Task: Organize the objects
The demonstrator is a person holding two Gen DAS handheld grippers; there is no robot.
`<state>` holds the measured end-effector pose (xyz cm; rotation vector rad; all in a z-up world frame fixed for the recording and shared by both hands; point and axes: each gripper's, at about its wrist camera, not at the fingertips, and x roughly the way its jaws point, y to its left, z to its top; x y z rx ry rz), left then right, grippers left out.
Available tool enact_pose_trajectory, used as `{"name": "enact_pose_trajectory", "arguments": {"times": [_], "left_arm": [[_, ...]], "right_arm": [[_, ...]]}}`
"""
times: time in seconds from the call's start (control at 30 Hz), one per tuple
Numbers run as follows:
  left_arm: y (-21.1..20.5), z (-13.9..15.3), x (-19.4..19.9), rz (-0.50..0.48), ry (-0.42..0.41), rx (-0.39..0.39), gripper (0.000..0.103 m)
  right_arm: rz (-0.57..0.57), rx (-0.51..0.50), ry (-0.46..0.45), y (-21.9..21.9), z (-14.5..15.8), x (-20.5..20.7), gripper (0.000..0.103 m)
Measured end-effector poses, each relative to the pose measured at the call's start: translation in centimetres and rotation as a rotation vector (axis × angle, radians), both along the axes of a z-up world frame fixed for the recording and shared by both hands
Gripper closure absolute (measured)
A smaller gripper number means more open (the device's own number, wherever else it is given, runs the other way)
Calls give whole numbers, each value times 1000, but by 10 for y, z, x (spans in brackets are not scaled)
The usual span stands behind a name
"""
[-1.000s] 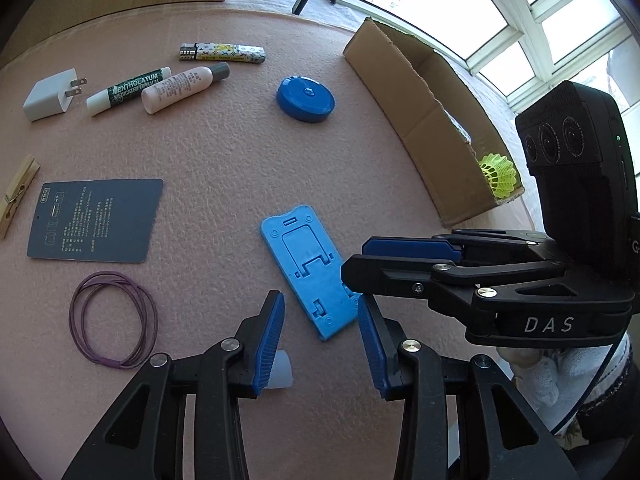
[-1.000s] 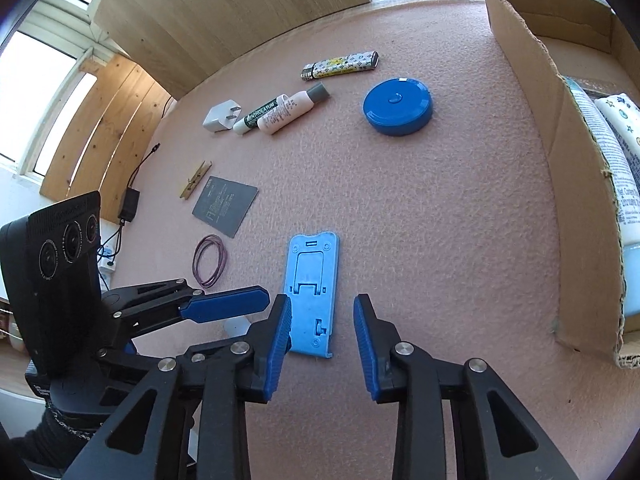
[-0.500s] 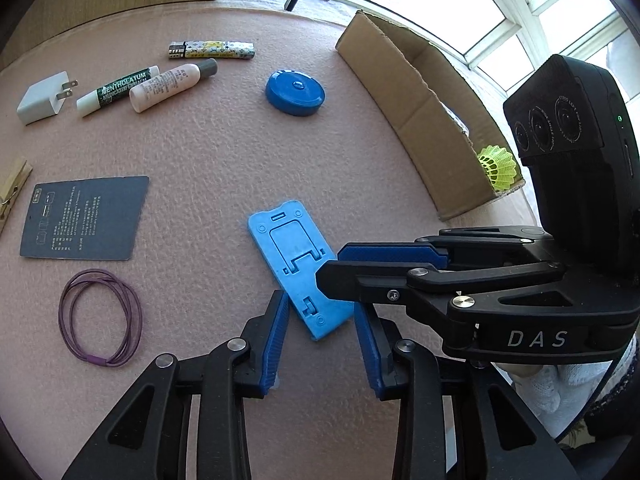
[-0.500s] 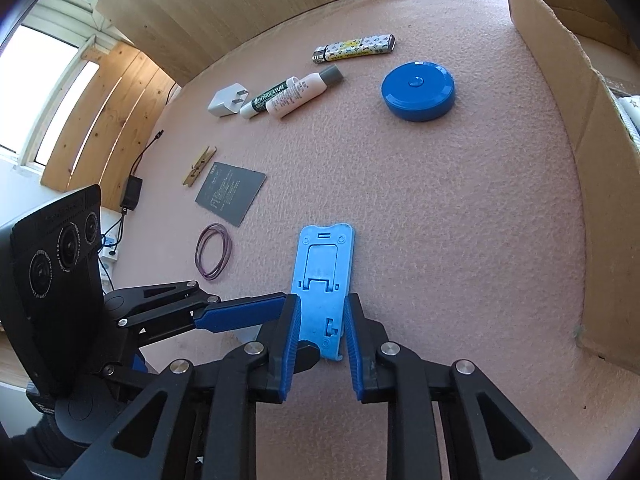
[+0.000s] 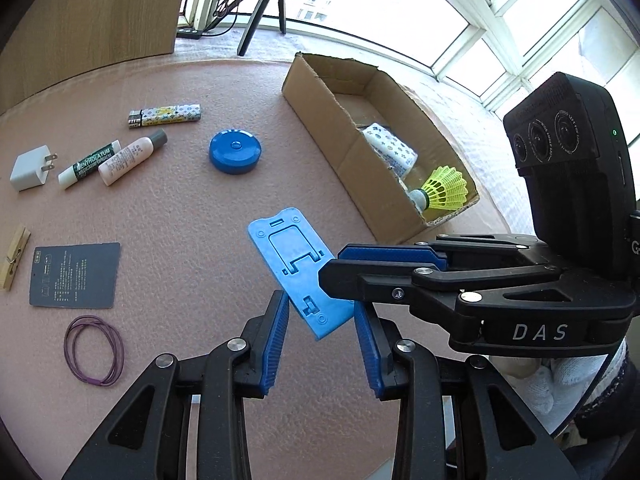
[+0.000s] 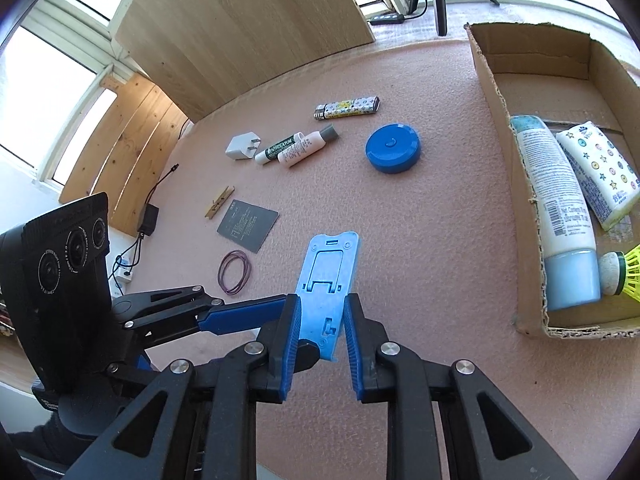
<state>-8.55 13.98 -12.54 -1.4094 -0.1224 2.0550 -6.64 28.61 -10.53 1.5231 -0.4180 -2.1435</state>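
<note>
- The right gripper (image 6: 319, 322) is clamped on the near end of the blue folding phone stand (image 6: 327, 280); its pads press the stand's two long edges, and the stand is clear of the pink mat (image 6: 400, 240).
- The stand's long axis runs straight out from the right gripper toward 12 o'clock in the right wrist view, its free end tilted up and away.
- The coming move turns on the cardboard box (image 6: 504, 160), which lies toward 2 to 3 o'clock of the held stand, open side up, near but not touching.
- Inside the box lie a lotion tube (image 6: 556, 204), a tissue pack (image 6: 600, 172) and a yellow shuttlecock (image 6: 628, 276); free floor shows at its far end.
- The left gripper (image 5: 322, 344) stands apart and holds nothing; in its view the stand's near corner hangs between its fingers without contact, at 12 o'clock.
- The right hand is the nearer to the box, so it would likely carry the stand across.
</note>
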Motion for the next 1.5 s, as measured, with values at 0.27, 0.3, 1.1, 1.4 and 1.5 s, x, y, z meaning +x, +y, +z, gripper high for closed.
{"name": "enact_pose_trajectory", "arguments": {"times": [0.27,0.3,1.1,1.4,1.5], "left_arm": [[49,26,-12,-67,69,22,66],[55,29,-13,-77,76,25,66],[162,36,-28,-174,156,-11,24],[123,35,-21,-122,140,-18,24],[95,35,-20,-75,135,-30,24]], "right_arm": [[-65,16,79,40,32,3,83],[-76,20,87,45,35,3,83],[-309,150,172,145,53,2,39],[-278,161,183,127,53,8,39],[-264,154,197,117,53,12,39]]}}
